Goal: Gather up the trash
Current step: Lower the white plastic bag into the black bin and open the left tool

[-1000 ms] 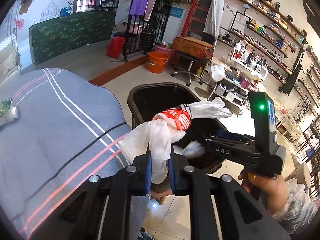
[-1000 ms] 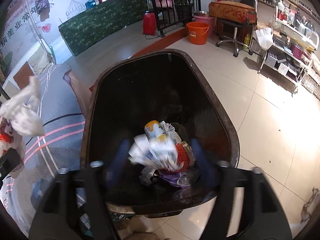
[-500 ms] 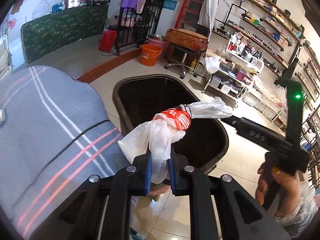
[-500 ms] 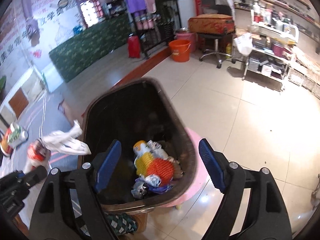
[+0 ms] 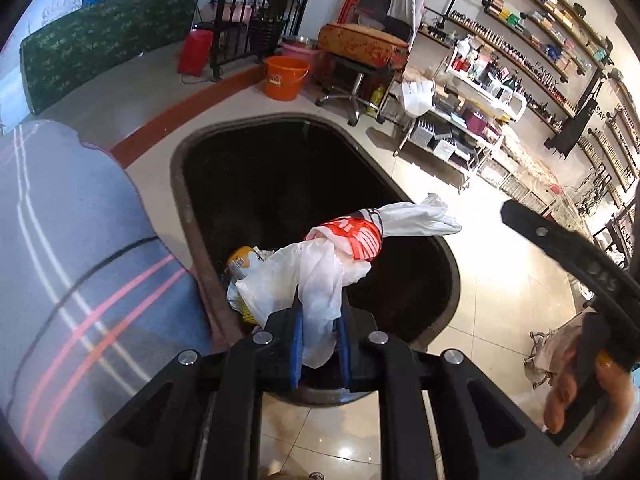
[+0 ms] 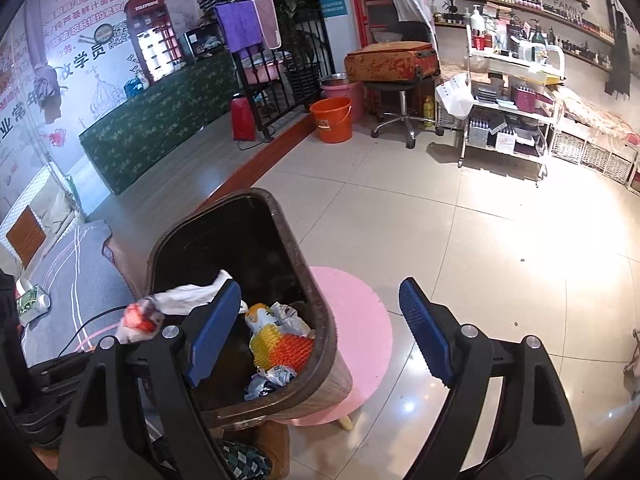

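Observation:
My left gripper (image 5: 319, 322) is shut on a crumpled white and red plastic bag (image 5: 332, 256) and holds it over the near part of the dark trash bin (image 5: 180, 184). The same bag shows at the left of the right wrist view (image 6: 160, 306). The bin (image 6: 320, 344) holds several pieces of trash, among them a yellow and orange wrapper (image 6: 280, 346). My right gripper (image 6: 320, 338) is open and empty, above the bin's right rim; its body shows at the right of the left wrist view (image 5: 568, 248).
The bin stands on a pink stool (image 6: 360, 344) on a tiled floor. A table with a grey striped cloth (image 5: 68, 240) is left of it, with a small carton (image 6: 32, 302) on it. An orange bucket (image 6: 332, 120), a chair and a shelf trolley (image 6: 512, 120) stand farther back.
My left gripper has carried the bag from beside the table to over the bin. My right gripper has let trash fall into the bin, opened, and pulled back to the right.

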Available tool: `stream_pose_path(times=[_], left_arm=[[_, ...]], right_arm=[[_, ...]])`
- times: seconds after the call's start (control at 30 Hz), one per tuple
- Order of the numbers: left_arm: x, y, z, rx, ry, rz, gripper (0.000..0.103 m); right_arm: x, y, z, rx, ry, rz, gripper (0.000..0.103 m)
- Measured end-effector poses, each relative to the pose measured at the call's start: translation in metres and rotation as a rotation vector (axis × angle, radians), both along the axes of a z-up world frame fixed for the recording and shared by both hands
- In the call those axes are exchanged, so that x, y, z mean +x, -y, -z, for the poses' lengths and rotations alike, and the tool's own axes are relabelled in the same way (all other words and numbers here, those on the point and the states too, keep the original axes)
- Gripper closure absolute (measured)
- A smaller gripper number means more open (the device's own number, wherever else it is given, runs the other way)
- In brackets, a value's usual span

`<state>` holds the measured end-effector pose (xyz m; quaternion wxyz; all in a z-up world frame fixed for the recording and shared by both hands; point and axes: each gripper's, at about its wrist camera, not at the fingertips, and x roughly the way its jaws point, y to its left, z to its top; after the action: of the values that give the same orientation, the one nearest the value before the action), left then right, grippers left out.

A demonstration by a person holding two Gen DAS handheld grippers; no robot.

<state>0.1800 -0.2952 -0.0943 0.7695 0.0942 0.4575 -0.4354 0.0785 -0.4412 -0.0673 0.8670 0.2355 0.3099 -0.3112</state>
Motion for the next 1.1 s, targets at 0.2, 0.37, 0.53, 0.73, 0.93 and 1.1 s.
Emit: stream_pose_path(times=[0.2,0.37,0.53,0.73,0.93,1.1], left_arm=[[0.005,0.013,0.006,0.02,-0.02,0.005,0.088],[0.004,0.019,0.009,0.045,-0.013,0.025,0.081],[-0.005,0.021,0.003,0.012,0.006,0.05,0.028],[-0.012,0.015,-0.004,-0.03,0.017,0.045,0.012],[-0.02,0.015,-0.014,-0.036,0.063,0.057,0.011],[-0.023,0.008,-0.02,-0.041,0.087,0.044,0.01]], right_arm=[[-0.009,0.008,0.002,0.007,0.002,0.031,0.022],[-0.012,0.012,0.003,0.008,-0.001,0.044,0.022],[-0.013,0.016,0.004,0.013,-0.006,0.051,0.022],[-0.018,0.021,0.005,0.022,-0.001,0.071,0.021],[-0.016,0.022,0.003,0.02,-0.006,0.068,0.021],[-0.013,0.02,0.003,0.022,-0.011,0.06,0.019]])
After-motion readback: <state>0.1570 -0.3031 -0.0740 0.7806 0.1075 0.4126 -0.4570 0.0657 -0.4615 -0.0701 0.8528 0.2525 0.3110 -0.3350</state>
